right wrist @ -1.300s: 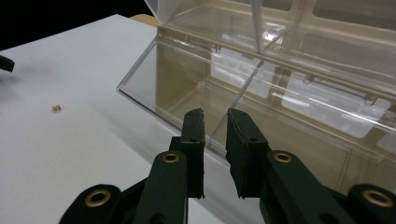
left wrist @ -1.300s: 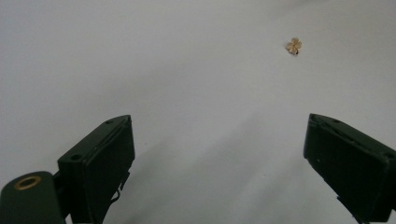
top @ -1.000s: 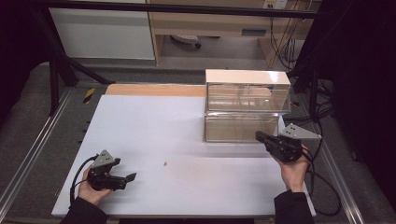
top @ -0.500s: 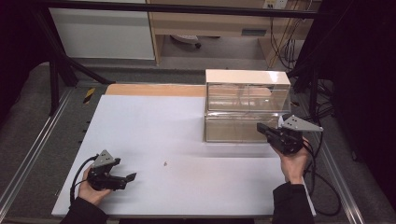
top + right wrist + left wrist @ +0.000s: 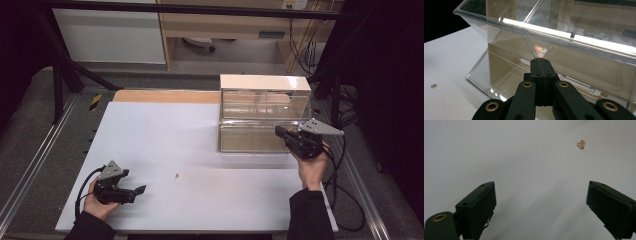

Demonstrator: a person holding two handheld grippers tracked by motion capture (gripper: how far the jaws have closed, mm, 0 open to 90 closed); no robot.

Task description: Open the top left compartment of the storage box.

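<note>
Here, left to right across the white table:
Left gripper: the black hand-held left gripper rests low near the table's front left corner, jaws spread wide with nothing between them.
Speck: a tiny tan clover-shaped speck lies on the table ahead of those jaws, well apart from the box.
Box: a clear plastic two-tier box with a pale lid stands at the table's back right, its front wall slanting and see-through.
Right gripper: the black hand-held right gripper has jaws pressed together on nothing, tips right at the box's front wall; contact cannot be told.
</note>
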